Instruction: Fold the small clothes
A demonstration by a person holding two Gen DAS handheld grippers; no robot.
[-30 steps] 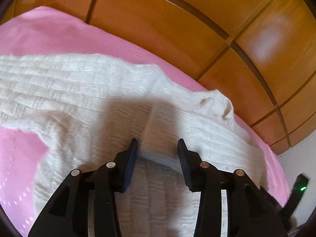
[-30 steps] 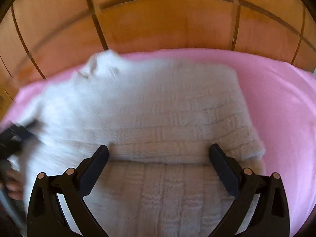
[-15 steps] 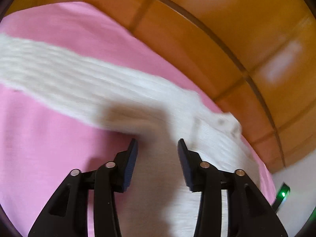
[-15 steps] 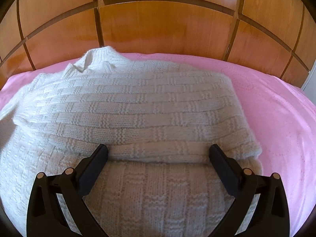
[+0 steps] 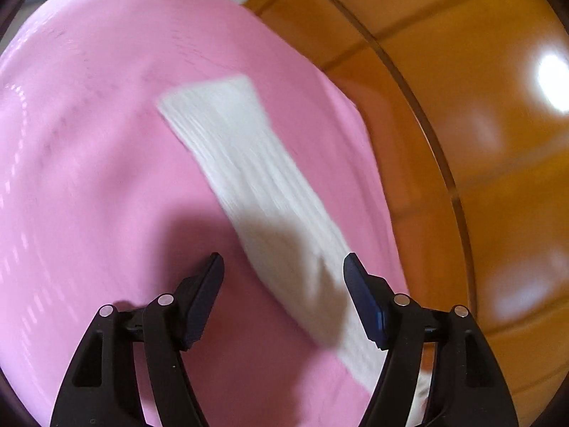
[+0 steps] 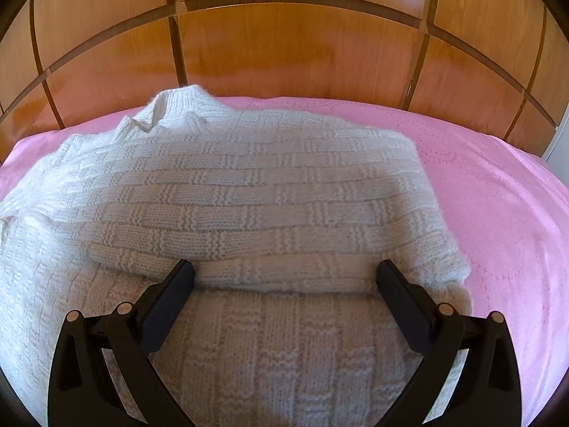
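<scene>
A small white knitted sweater (image 6: 249,192) lies on the pink bedspread (image 6: 498,213), its collar toward the wooden headboard. One side is folded over the body, with the folded edge between my right fingers. My right gripper (image 6: 284,277) is open and empty just above that edge. In the blurred left wrist view a long white sleeve (image 5: 249,163) stretches out flat over the pink bedspread (image 5: 89,142). My left gripper (image 5: 282,267) is open and empty above the sleeve's near part.
The wooden headboard (image 6: 284,42) runs along the far edge of the bed and shows at the right of the left wrist view (image 5: 480,142). Bare pink bedspread lies right of the sweater and left of the sleeve.
My left gripper has swung left, away from the sweater's body and along the sleeve, and has opened wider. My right gripper has stayed over the folded edge.
</scene>
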